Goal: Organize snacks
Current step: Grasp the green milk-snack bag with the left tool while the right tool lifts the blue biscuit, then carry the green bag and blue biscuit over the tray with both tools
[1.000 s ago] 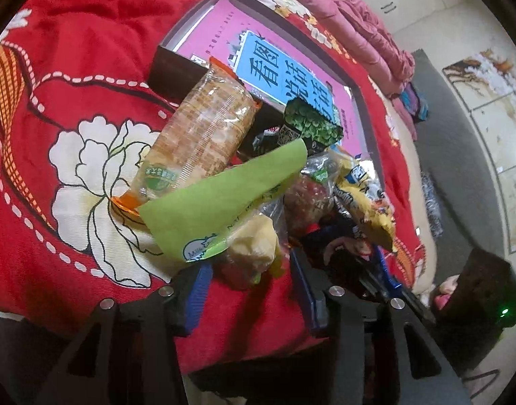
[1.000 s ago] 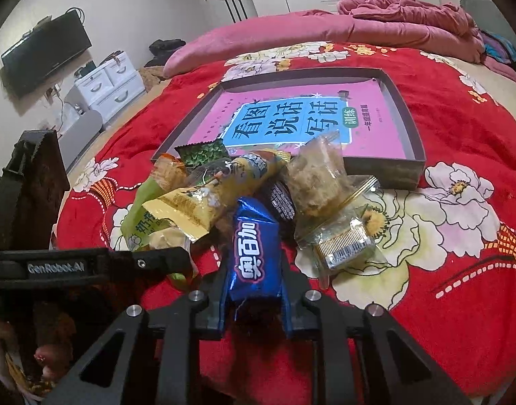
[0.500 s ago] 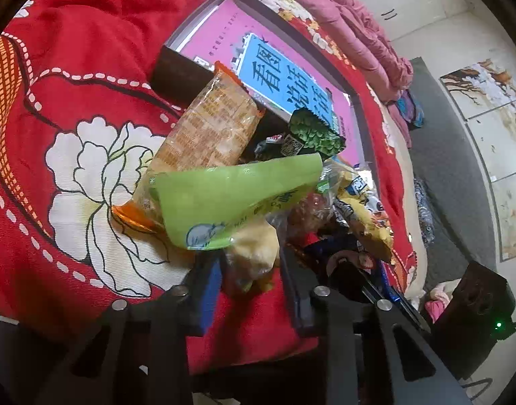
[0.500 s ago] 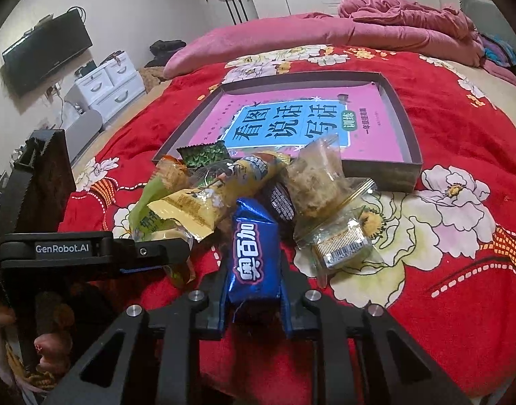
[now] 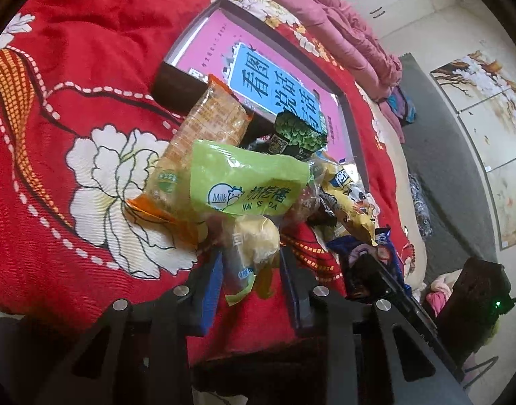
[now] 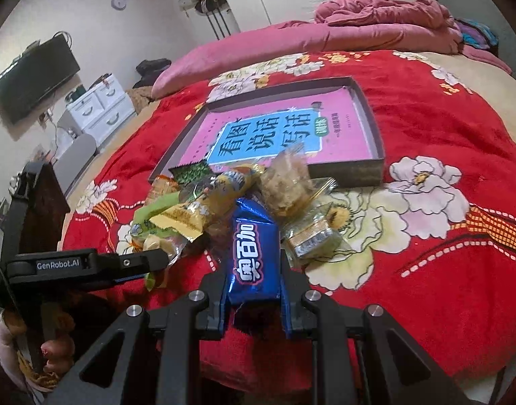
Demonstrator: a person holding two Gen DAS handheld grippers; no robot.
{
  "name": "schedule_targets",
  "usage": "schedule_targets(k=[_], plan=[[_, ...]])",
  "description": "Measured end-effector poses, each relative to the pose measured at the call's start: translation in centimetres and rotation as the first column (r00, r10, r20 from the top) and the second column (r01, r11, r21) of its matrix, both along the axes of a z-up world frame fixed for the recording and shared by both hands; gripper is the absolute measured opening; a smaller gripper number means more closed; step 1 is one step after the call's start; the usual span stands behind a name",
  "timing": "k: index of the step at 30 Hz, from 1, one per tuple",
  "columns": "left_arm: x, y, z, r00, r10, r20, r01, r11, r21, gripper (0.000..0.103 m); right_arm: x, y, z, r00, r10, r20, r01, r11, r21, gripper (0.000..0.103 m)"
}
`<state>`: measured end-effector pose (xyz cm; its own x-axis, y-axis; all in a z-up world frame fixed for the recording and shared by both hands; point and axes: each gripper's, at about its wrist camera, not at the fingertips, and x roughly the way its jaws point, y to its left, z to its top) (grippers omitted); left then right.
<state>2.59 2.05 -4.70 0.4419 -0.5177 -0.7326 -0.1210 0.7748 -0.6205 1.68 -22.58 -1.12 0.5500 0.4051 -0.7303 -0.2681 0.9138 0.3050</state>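
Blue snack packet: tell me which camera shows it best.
The right wrist view: the blue snack packet faces the lens, white lettering readable, clamped in the right gripper. The left wrist view catches only a dark blue sliver at the pile's right, partly hidden by that gripper.

Glossy blue foil on the snack bar [image 6: 254,253], catching light along its creases. The green milk-snack bag [image 5: 248,182] is smooth, shiny plastic film, clear at its lower end. Crinkly transparent plastic on the cracker pack [image 5: 204,135], and clear film too on the small pack [image 6: 308,236] near the tray's front edge. The tray [image 6: 345,168] looks like matt grey card, with a smooth printed paper sheet [image 6: 278,135] inside. Beneath it all, red bedspread [image 6: 426,270], soft cloth with a faint sheen. Both grippers' frames are matt black plastic, studded with bright metal bolts [image 6: 196,295].
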Motion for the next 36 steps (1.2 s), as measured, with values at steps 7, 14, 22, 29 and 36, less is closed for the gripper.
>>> schedule_targets(k=[7, 14, 22, 29, 36], plan=[[-0.6, 0.7, 1.4, 0.998, 0.011, 0.059, -0.012, 1.000, 0.020, 0.034, -0.2, -0.9, 1.2, 0.998, -0.036, 0.049, 0.036, 0.999, 0.015, 0.024], [-0.9, 1.1, 3.2, 0.990, 0.013, 0.143, -0.020, 0.999, 0.046, 0.034, 0.0, -1.3, 1.9, 0.994, -0.059, 0.086, 0.058, 0.998, 0.015, 0.024], [-1.0, 1.2, 5.1, 0.972, 0.007, 0.233, -0.034, 0.993, 0.115, 0.034, 0.9, -1.9, 2.8, 0.987, -0.086, 0.133, 0.082, 0.996, 0.033, 0.024], [-0.3, 1.6, 5.6, 0.965, 0.018, 0.261, -0.055, 0.990, 0.133, 0.034, 1.9, -2.0, 3.2, 0.983, -0.095, 0.154, 0.088, 0.995, 0.049, 0.024], [0.9, 2.8, 5.7, 0.964, 0.063, 0.259, -0.093, 0.990, 0.106, 0.034, 3.5, -2.5, 3.4, 0.981, -0.119, 0.156, 0.108, 0.991, 0.075, 0.024]])
